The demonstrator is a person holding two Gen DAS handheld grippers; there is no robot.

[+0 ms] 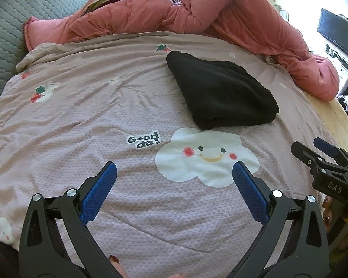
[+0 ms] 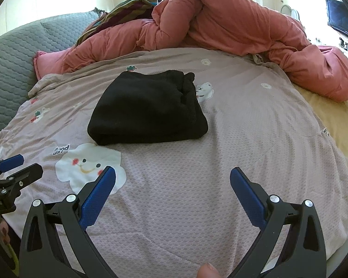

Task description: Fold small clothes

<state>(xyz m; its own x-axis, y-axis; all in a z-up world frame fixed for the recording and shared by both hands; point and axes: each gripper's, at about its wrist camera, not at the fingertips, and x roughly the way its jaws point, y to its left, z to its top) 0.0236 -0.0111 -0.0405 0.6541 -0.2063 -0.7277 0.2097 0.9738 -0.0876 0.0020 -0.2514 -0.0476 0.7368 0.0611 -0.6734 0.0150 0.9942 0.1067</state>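
Left wrist: left gripper [image 1: 174, 170] jaws spread wide, empty, over the pink bedsheet [image 1: 58, 120]. Black garment [image 1: 220, 92] lies folded in a compact bundle ahead, well apart from the fingers; right gripper [image 1: 313, 150] at the right edge, state unclear here

Right wrist: right gripper [image 2: 172, 175] wide open, holding nothing. Black garment [image 2: 148, 108] sits squared off mid-bed, red duvet [image 2: 220, 30] behind. Fold looks done; no other unfolded small clothes visible

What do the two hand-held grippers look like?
Both are alike. The left hand-held gripper and the right hand-held gripper have black plastic frames with triangular cut-outs, silver round bolts, and blue textured pads. White letters "DAS" mark the right one's body, seen from the left camera.
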